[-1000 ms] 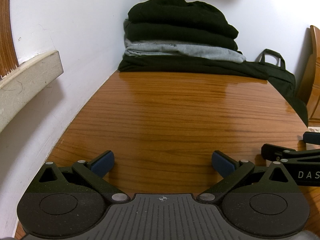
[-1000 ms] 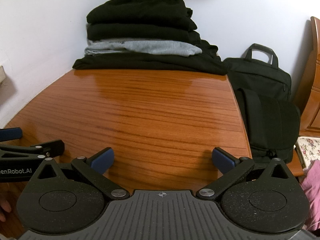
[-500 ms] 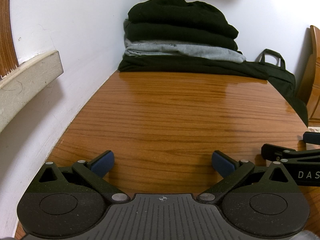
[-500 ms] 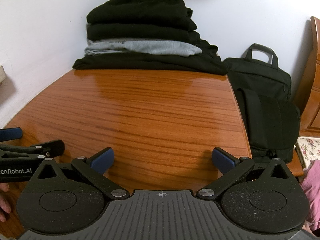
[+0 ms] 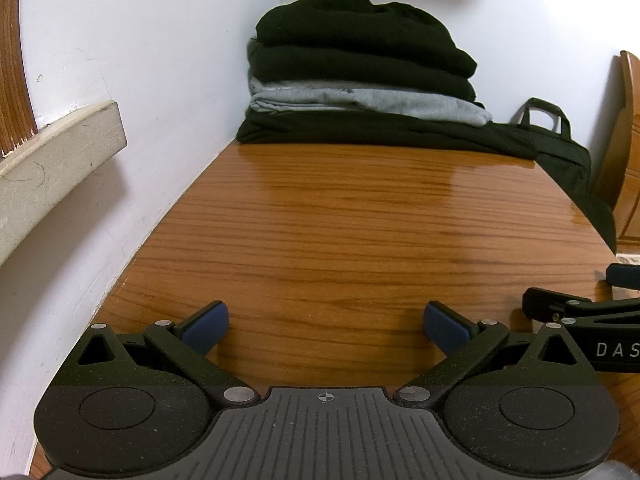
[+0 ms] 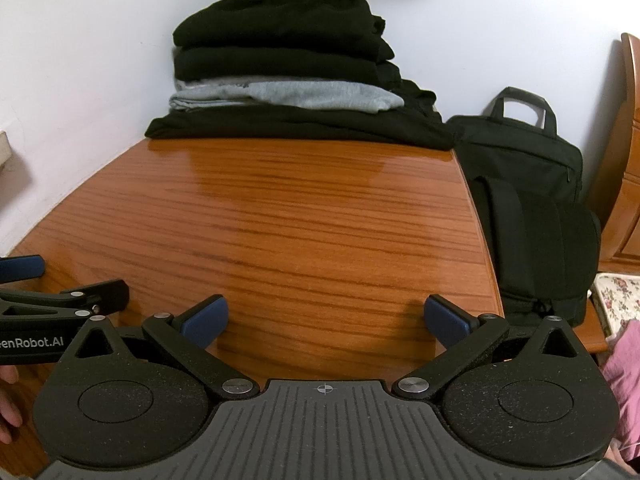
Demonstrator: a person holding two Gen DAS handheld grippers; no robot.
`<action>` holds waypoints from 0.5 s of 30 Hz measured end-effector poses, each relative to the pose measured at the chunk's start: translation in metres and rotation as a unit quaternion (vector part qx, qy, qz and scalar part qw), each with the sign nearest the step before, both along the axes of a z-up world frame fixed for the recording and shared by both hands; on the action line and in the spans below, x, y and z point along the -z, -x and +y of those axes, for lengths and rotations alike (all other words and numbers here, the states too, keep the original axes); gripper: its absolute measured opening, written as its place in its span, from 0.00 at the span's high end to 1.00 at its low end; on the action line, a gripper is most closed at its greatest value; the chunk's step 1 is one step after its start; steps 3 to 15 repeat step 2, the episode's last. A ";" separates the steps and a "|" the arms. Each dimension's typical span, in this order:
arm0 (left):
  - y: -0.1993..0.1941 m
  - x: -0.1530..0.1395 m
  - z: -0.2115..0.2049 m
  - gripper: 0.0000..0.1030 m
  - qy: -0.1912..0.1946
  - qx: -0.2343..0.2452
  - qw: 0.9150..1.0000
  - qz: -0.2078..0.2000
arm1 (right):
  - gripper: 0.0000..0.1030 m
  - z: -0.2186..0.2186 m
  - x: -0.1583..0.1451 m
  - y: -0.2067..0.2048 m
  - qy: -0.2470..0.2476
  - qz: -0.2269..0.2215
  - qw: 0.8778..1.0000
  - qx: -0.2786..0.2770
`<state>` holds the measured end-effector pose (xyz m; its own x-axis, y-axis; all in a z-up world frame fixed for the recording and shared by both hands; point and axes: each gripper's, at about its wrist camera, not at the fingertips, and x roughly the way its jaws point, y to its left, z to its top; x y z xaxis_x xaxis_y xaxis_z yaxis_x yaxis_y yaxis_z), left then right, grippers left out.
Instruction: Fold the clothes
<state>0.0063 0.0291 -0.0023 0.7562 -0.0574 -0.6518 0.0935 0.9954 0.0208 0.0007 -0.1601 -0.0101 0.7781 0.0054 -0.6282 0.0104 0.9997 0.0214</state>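
**Two grippers low over a bare wooden table, folded stack at the far end**

Here is the table (image 5: 352, 240): glossy orange-brown wood, dark grain running left to right across both views, a pale sheen down the middle. A white wall (image 5: 160, 80) runs up the left of the left wrist frame, with a beige ledge (image 5: 56, 160) jutting out at middle left. Another white wall closes off the back.

At top centre sits the pile of clothes (image 5: 360, 76), pushed into the corner where the two walls meet. Black pieces on top, a grey piece (image 6: 288, 94) sandwiched below them, and a wide black piece flat on the wood at the bottom. The pile's long side lies left to right along the table's far edge, folded edges facing the cameras.

Off the table's right edge, a black bag (image 6: 528, 200) stands with its handle up; behind it, a strip of wooden furniture (image 6: 628, 160).

The left gripper (image 5: 326, 326) is released, blue pads spread wide, nothing between them. The right gripper (image 6: 326, 322) is likewise spread and empty, just beside the left one at bottom of frame. Both are well apart from the pile.
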 end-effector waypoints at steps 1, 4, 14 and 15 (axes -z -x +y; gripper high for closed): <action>0.000 0.000 0.000 0.00 0.000 0.000 1.000 0.000 | 0.00 0.000 0.000 0.000 0.000 0.000 1.000 0.000; 0.000 0.000 0.000 0.00 0.000 0.000 1.000 0.000 | 0.00 0.000 0.000 0.000 0.000 0.000 1.000 0.000; 0.000 0.000 0.000 0.00 0.000 0.000 1.000 0.000 | 0.00 0.000 0.000 0.000 0.000 0.000 1.000 0.000; 0.000 0.000 0.000 0.00 0.000 0.000 1.000 0.000 | 0.00 0.000 0.000 0.000 0.000 0.000 1.000 0.000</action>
